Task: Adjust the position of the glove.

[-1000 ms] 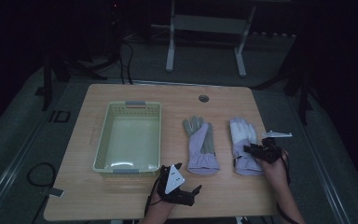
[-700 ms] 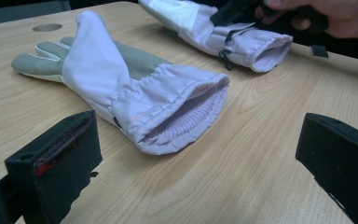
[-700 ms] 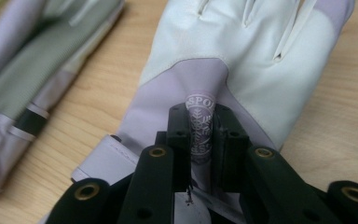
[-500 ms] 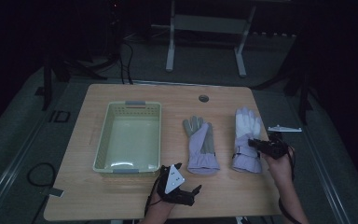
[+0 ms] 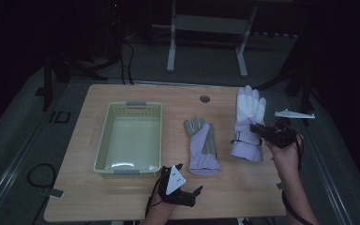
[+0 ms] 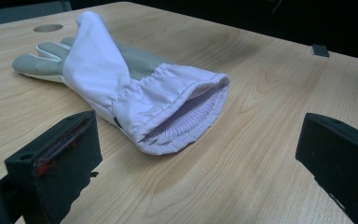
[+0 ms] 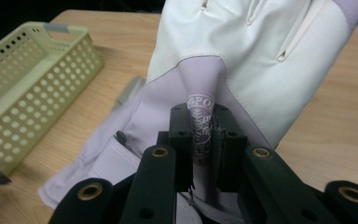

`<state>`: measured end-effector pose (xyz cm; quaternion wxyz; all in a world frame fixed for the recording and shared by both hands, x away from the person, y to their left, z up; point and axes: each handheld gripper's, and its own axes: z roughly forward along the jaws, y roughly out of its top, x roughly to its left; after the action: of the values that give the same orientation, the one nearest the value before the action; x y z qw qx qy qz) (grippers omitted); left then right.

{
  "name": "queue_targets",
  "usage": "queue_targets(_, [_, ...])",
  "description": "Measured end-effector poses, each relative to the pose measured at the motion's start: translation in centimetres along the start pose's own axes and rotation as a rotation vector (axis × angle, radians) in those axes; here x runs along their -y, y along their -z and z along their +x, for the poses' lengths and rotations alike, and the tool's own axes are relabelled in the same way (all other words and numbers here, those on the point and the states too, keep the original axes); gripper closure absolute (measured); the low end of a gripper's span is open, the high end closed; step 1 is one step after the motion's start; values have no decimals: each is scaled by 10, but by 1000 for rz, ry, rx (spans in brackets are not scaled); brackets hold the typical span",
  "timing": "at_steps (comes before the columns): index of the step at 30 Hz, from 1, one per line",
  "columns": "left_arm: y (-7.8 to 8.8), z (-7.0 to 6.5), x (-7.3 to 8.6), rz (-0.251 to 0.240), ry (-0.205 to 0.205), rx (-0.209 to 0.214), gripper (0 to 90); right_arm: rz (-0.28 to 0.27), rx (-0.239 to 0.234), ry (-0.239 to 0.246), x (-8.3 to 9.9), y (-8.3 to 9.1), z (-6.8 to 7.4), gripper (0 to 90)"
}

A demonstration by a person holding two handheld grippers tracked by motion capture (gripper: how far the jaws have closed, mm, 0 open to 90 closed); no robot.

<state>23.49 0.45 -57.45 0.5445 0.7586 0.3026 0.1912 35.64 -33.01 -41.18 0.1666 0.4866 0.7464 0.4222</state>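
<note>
A white and lavender glove [image 5: 247, 123] hangs above the table's right side, fingers up; my right gripper [image 5: 257, 129] is shut on a pinched fold near its cuff. In the right gripper view, the jaws of the gripper [image 7: 203, 135] have just been closing and squeeze a lavender pleat of that glove [image 7: 261, 46]. A second glove [image 5: 201, 145], grey and lavender, lies flat mid-table. My left gripper [image 5: 190, 177] rests open near the front edge. In the left gripper view, the wide-apart jaws of the gripper [image 6: 200, 137] face the cuff of this glove [image 6: 135, 84] without touching it.
A pale yellow-green perforated basket [image 5: 104, 136] stands empty on the table's left half, also at the left of the right gripper view [image 7: 28, 79]. A round cable hole [image 5: 205, 99] sits near the far edge. Dark floor and a stand lie beyond the wooden table [image 5: 243, 187].
My right gripper has closed on the right glove and lifted it, so the glove now hangs upright off the table. The left gripper has stayed put.
</note>
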Motion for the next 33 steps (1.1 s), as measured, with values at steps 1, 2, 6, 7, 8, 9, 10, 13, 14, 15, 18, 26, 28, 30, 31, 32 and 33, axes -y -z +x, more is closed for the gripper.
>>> queue_targets(1, [0,0,0,1,-2,-1,2,0,-8,4,-3,0,4,803])
queue_targets(2, [0,0,0,0,-4,-1,2,-4,-14,5,-5,-1,9,803])
queue_targets(6, [0,0,0,0,-5,0,2,-5,-35,14,-11,-8,28,803])
queue_targets(7, [0,0,0,0,-3,0,2,-7,-41,13,-12,-10,32,803])
queue_targets(8, [0,0,0,-1,-3,0,2,-6,-52,14,-12,-12,37,803])
queue_targets(9, [0,0,0,-1,-2,1,2,-2,-64,18,-13,-15,42,803])
queue_targets(10, [0,0,0,-1,-3,1,2,2,-73,21,-12,-18,46,803])
queue_targets(13, [0,0,0,-2,-4,1,2,11,-111,24,-12,-27,58,803])
queue_targets(14, [0,0,0,-1,-5,1,2,13,-117,25,-11,-30,62,803])
queue_targets(15, [0,0,0,-1,-5,1,2,20,-125,26,-11,-33,66,803])
queue_targets(18, [0,0,0,0,-5,1,2,35,-140,24,-10,-41,75,802])
queue_targets(26, [0,0,0,1,-3,3,2,98,-170,34,3,-70,94,801])
queue_targets(28, [0,0,0,1,-2,4,2,116,-164,37,8,-78,95,801])
queue_targets(30, [0,0,0,1,-1,4,2,137,-144,39,13,-86,95,801])
queue_targets(31, [0,0,0,1,-1,4,2,151,-139,47,15,-91,95,801])
queue_targets(32, [0,0,0,2,-3,4,2,166,-134,42,18,-95,93,801])
queue_targets(33, [0,0,0,1,-3,4,2,184,-130,34,20,-100,90,801])
